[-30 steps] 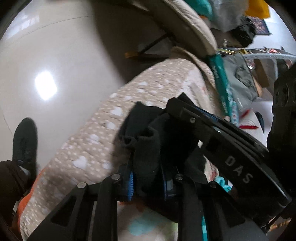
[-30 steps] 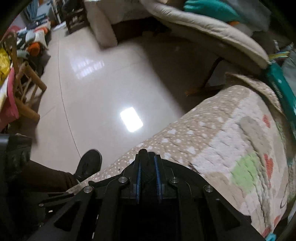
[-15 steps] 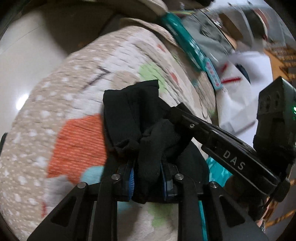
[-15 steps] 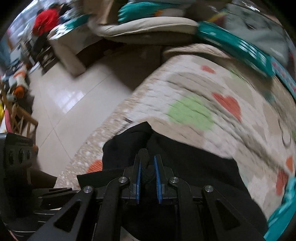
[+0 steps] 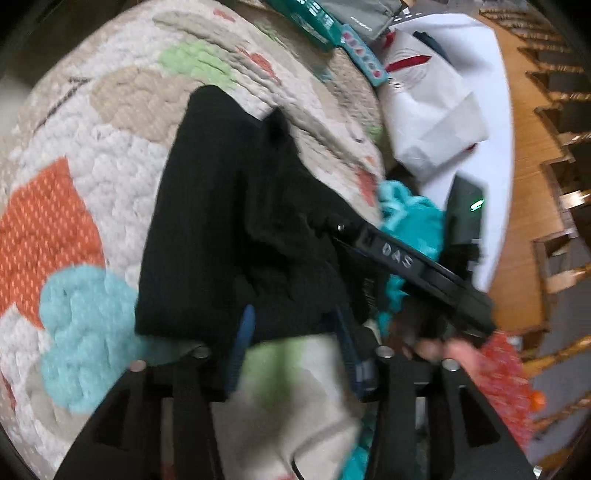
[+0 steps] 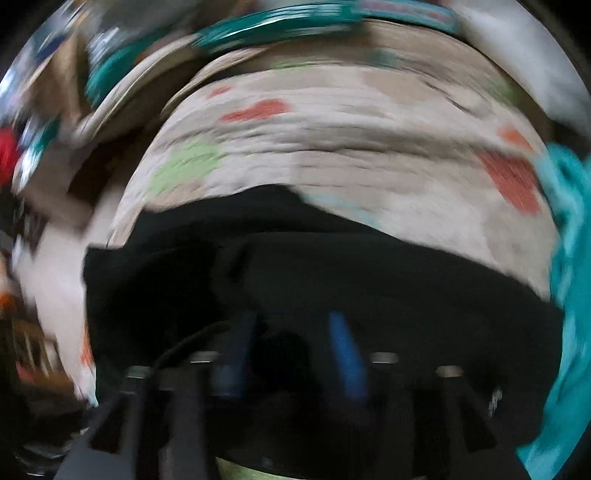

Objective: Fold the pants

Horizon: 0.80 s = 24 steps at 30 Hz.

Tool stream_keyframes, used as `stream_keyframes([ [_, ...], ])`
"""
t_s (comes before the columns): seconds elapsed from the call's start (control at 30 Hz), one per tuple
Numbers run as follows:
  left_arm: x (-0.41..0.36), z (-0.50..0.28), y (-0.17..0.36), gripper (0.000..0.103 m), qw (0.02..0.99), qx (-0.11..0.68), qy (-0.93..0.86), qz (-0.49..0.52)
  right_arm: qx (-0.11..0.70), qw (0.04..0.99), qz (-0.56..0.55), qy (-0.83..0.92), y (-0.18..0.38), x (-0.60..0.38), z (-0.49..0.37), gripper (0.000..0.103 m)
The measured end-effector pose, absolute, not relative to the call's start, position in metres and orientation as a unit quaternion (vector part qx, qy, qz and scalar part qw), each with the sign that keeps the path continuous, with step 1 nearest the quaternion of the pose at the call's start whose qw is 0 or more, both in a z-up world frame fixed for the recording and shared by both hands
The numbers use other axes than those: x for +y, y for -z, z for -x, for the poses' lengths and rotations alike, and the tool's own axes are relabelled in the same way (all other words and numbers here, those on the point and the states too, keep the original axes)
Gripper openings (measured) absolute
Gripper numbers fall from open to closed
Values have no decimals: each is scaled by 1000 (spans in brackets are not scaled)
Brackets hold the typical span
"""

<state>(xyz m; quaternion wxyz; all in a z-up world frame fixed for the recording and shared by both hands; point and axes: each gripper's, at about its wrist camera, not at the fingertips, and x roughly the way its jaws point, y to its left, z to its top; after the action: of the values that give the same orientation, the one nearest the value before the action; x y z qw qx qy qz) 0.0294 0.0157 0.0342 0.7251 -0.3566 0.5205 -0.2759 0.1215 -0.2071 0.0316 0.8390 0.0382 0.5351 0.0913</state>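
The black pants [image 5: 221, 221] lie folded on the patterned quilt [image 5: 74, 155]. My left gripper [image 5: 291, 332] is open, its blue-padded fingers [image 5: 242, 347] straddling the near edge of the pants. The other gripper's black body [image 5: 417, 269] crosses over the pants' right side. In the blurred right wrist view the pants [image 6: 369, 280] spread across the quilt [image 6: 351, 147] right in front. My right gripper [image 6: 291, 339] is open, its blue fingers [image 6: 343, 354] apart over the black cloth.
A teal cloth [image 5: 413, 218] lies at the quilt's right edge, also in the right wrist view [image 6: 569, 258]. White fabric [image 5: 443, 110] and a teal box [image 5: 332, 26] lie beyond. A wooden floor and chairs [image 5: 554, 184] are at right.
Both grippers swung from the floor side over the quilt, laid the pants down and opened. The pants now lie flat instead of bunched in the jaws.
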Motion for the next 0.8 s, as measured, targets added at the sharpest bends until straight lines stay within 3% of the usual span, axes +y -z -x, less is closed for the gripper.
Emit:
stream_keyframes([
  [0.1, 51, -28, -49, 49, 730, 490, 276, 389, 519, 848, -96, -59, -42, -238, -114, 65],
  [0.27, 120, -29, -56, 53, 751, 440, 193, 452, 481, 871, -75, -62, -77, -234, -100, 65],
  [0.43, 154, -29, -44, 53, 741, 428, 142, 497, 462, 875, 0, -144, -92, -163, -84, 65],
  [0.67, 147, -31, -35, 53, 742, 447, 137, 481, 454, 854, 166, -192, -60, -52, -62, 67],
  [0.7, 148, -31, -36, 53, 747, 447, 133, 474, 456, 849, 192, -186, -54, -45, -60, 51],
  [0.73, 148, -31, -35, 53, 750, 447, 130, 470, 459, 843, 217, -181, -47, -40, -58, 10],
  [0.8, 150, -30, -32, 53, 749, 450, 126, 470, 467, 840, 218, -166, -44, -44, -56, 10],
])
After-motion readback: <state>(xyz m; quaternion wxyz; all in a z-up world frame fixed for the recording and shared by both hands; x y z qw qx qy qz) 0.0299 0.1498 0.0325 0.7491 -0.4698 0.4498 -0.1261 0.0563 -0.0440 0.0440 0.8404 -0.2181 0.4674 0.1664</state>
